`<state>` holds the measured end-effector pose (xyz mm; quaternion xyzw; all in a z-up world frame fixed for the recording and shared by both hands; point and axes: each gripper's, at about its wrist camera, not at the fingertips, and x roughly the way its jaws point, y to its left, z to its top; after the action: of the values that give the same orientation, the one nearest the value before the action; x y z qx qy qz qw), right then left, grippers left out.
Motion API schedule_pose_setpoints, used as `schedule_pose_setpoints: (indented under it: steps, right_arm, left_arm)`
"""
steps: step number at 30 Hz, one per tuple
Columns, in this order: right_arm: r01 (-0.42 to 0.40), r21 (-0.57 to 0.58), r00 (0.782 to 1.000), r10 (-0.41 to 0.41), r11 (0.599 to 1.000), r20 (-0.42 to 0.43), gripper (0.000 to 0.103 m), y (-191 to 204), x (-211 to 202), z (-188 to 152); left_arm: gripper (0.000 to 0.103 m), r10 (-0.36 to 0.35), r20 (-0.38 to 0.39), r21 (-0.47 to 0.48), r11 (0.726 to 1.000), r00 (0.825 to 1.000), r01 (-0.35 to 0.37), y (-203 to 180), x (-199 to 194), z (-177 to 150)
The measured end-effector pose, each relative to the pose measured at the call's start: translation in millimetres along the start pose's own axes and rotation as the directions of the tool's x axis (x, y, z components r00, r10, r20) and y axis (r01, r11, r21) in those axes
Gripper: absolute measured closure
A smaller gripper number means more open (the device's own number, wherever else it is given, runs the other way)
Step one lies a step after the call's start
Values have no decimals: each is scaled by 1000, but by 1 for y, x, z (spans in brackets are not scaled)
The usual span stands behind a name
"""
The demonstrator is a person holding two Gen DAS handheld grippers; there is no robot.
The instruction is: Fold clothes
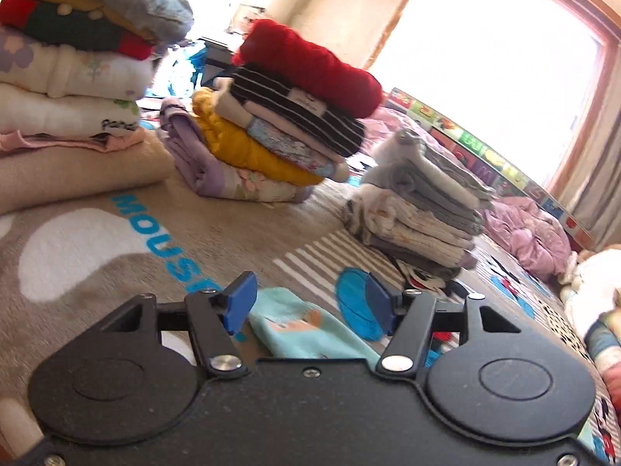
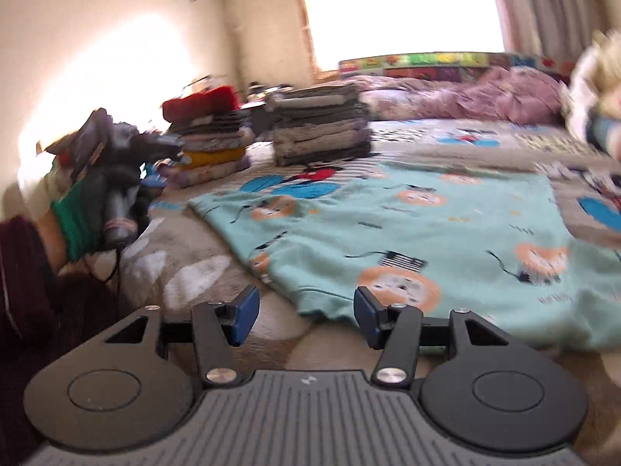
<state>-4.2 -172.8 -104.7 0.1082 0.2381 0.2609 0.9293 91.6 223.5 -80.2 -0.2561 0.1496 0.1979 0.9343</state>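
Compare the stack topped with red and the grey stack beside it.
The red-topped stack mixes bright colours: red, black stripes, yellow, lilac. The grey stack is all pale greys and creams. The red-topped one has bulky, rounded folds; the grey one has thin, flat, even layers. Both are folded clothes standing on the bed.

Bed blanket [image 1: 97,233] beige with cartoon mouse print. Bright window [image 2: 396,7] behind bed. Colourful alphabet board [image 1: 485,155] along far edge. Plush toy [image 2: 597,77] at right, blurred.
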Motion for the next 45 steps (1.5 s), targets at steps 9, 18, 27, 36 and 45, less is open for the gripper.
schedule_pose_setpoints:
  steps: [9,18,27,36,45]
  right_arm:
    - [123,743,932,-334,658,141,39,-160,-83,-41]
    - [-37,903,853,-457,427,252,35,-239,-133,-73]
    - [-47,861,851,-431,506,300,32,-249,-145,-57]
    - [-87,872,821,-462,481,337,31,-283,-167,-50]
    - [-111,920,779,-543,375,315,31,-310,-186,-73]
  left_arm:
    - [42,-276,-162,391,863,947,319,-146,-54,-87]
    - [42,-470,-366,722,401,803,564,-261,-142,-221]
    - [42,-462,-439,853,54,771,518,-321,-168,-313]
    - [49,-440,-407,912,-151,800,381,-398,-169,-372]
    - [61,-424,-389,918,-258,818,302,-465,-162,-412]
